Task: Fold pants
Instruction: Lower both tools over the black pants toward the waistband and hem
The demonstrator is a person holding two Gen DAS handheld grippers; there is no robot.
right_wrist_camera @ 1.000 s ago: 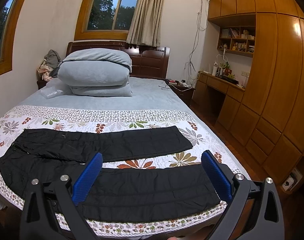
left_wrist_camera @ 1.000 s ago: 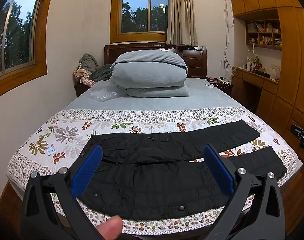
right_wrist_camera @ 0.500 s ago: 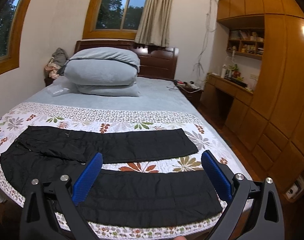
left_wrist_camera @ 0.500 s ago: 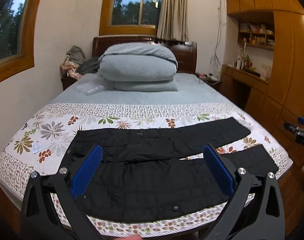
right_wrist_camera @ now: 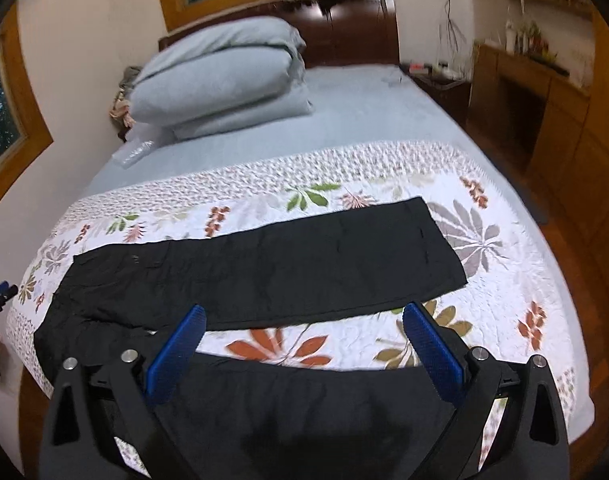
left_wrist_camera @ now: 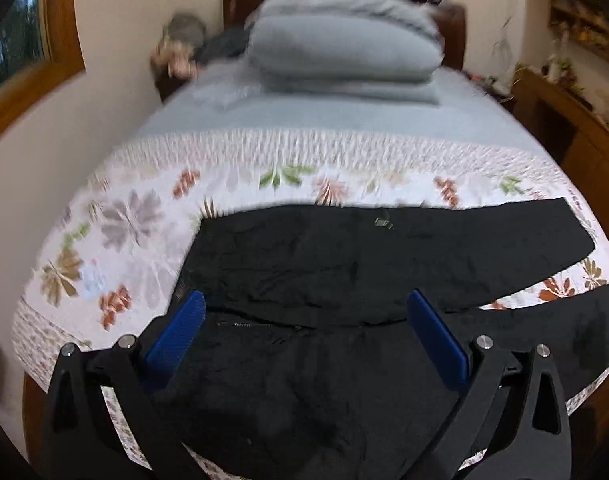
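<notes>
**Across the bed's foot: pants lie sideways to both grippers**

Along the near end of the bed (right_wrist_camera: 384,120), on the floral quilt (right_wrist_camera: 480,248), the black pants (right_wrist_camera: 264,276) lie flat and unfolded. Their long axis runs left to right, crosswise to both pairs of fingers. The waist sits toward the bed's left side and the two legs run toward its right side, split in a narrow V with quilt showing between them. One leg lies closer to the folded blue duvet (right_wrist_camera: 220,80) at the headboard, the other along the bed's foot edge.

The left gripper (left_wrist_camera: 304,332) hangs above the waist and seat (left_wrist_camera: 288,280), its blue pads spread wide and holding nothing. The right gripper (right_wrist_camera: 304,344) hangs above the near leg (right_wrist_camera: 312,408), toward the cuffs, its pads likewise spread and empty.

By this layout, the left gripper is nearer the waistband and the right nearer the hem. A likely first fold would lift the near leg's edge and carry it away, onto the far leg.
</notes>
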